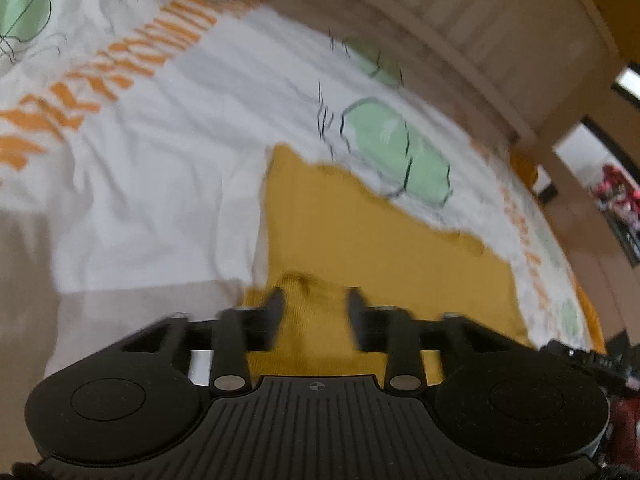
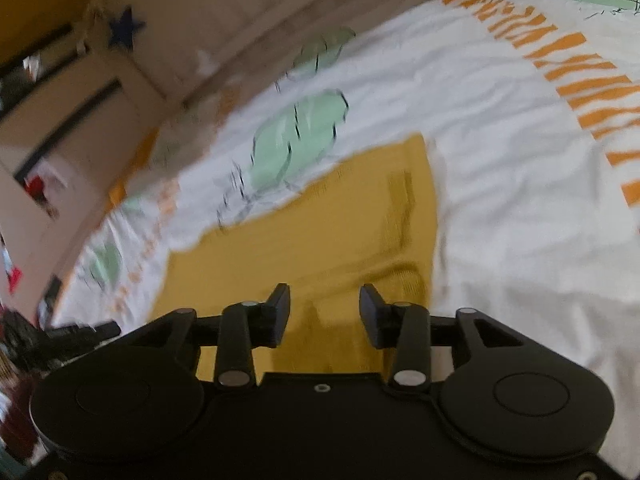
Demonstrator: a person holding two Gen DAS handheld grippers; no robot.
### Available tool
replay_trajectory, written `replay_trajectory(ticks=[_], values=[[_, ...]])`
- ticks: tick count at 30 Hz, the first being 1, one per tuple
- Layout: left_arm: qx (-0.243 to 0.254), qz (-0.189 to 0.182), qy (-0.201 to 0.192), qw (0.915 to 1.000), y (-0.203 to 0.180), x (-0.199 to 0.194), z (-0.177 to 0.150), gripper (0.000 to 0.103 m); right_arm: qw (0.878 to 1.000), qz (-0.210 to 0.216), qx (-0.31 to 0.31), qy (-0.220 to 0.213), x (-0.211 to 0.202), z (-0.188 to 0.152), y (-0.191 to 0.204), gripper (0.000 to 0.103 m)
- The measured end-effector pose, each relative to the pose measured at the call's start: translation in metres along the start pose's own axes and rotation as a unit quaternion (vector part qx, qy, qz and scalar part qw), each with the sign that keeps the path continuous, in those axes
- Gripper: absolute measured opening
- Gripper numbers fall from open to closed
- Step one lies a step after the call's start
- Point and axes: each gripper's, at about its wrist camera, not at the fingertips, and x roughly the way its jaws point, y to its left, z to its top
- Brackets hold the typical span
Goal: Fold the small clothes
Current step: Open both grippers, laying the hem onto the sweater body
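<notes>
White bedding printed with green leaves and orange stripes covered a bed, and both views were blurred. Low in the left wrist view, the left gripper stood parted and released over a mustard garment lying flat at centre. Low in the right wrist view, the right gripper was likewise parted, gripping nothing, above the garment. Beyond, a pale wooden bed frame crossed the top.

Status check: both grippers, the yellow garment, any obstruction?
Left gripper open, right gripper open, both empty. Mustard-yellow garment flat on printed bedsheet. Nothing in the way.
</notes>
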Motion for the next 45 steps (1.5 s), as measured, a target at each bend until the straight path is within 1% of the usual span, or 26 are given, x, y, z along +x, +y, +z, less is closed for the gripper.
replay_trajectory(ticks=[3, 4, 5, 7, 9, 11, 12, 14, 18, 19, 20, 21, 22, 25, 30, 31, 35, 40, 45], values=[[-0.003, 0.003, 0.006, 1.0, 0.003, -0.002, -0.009, 0.04, 1.0, -0.003, -0.009, 0.01, 0.0, -0.007, 0.003, 0.05], [-0.008, 0.003, 0.006, 0.9999, 0.005, -0.003, -0.01, 0.041, 1.0, -0.004, -0.014, 0.011, -0.001, -0.007, 0.004, 0.047], [-0.011, 0.003, 0.007, 0.9999, 0.005, -0.003, -0.01, 0.042, 1.0, -0.008, -0.022, 0.01, -0.003, -0.009, 0.006, 0.031], [-0.013, 0.004, 0.007, 0.9999, 0.006, -0.004, -0.012, 0.043, 0.999, -0.01, -0.04, 0.011, -0.002, -0.009, 0.011, 0.008], [-0.013, 0.005, 0.006, 0.9999, 0.005, -0.004, -0.013, 0.043, 0.999, -0.012, -0.053, 0.007, -0.001, -0.011, 0.016, 0.008], [-0.016, 0.006, 0.006, 0.9998, 0.006, -0.005, -0.013, 0.043, 0.998, -0.004, -0.058, 0.003, -0.001, -0.012, 0.019, 0.008], [-0.018, 0.009, 0.006, 0.9998, 0.006, -0.004, -0.013, 0.043, 0.998, 0.002, -0.056, 0.001, 0.0, -0.013, 0.019, 0.008], [-0.023, 0.012, 0.009, 0.9996, 0.008, -0.003, -0.014, 0.044, 0.999, 0.007, -0.042, -0.004, -0.001, -0.014, 0.014, 0.016], [-0.03, 0.012, 0.024, 0.9992, 0.01, 0.003, -0.017, 0.046, 1.0, 0.006, -0.011, -0.01, -0.005, -0.019, 0.003, 0.017], [-0.033, 0.016, 0.024, 0.999, 0.01, 0.004, -0.017, 0.046, 1.0, 0.007, -0.001, -0.011, -0.006, -0.02, 0.0, 0.02], [-0.038, 0.024, 0.022, 0.9988, 0.012, 0.004, -0.017, 0.046, 1.0, 0.008, 0.011, -0.013, -0.008, -0.02, -0.003, 0.033], [-0.045, 0.031, 0.015, 0.9984, 0.013, 0.004, -0.017, 0.046, 1.0, 0.011, 0.025, -0.016, -0.011, -0.021, -0.006, 0.042], [-0.051, 0.036, 0.004, 0.998, 0.014, 0.002, -0.017, 0.046, 0.999, 0.018, 0.04, -0.021, -0.014, -0.021, -0.009, 0.052], [-0.055, 0.049, -0.009, 0.9973, 0.017, 0.0, -0.016, 0.049, 0.997, 0.035, 0.07, -0.027, -0.021, -0.021, -0.013, 0.053], [-0.062, 0.037, 0.017, 0.9972, 0.021, 0.007, -0.019, 0.05, 0.991, 0.07, 0.11, -0.008, -0.021, -0.028, -0.015, 0.053], [-0.064, 0.035, 0.02, 0.9972, 0.021, 0.008, -0.02, 0.05, 0.991, 0.068, 0.116, -0.002, -0.019, -0.03, -0.015, 0.053], [-0.066, 0.025, 0.025, 0.9972, 0.021, 0.01, -0.022, 0.051, 0.991, 0.04, 0.124, 0.011, -0.016, -0.034, -0.018, 0.053], [-0.066, 0.018, 0.034, 0.9971, 0.021, 0.016, -0.019, 0.051, 0.989, 0.022, 0.144, 0.001, -0.013, -0.032, -0.028, 0.053], [-0.078, 0.008, 0.04, 0.9961, 0.021, 0.023, -0.016, 0.052, 0.988, 0.02, 0.154, 0.0, 0.0, -0.024, -0.035, 0.053]])
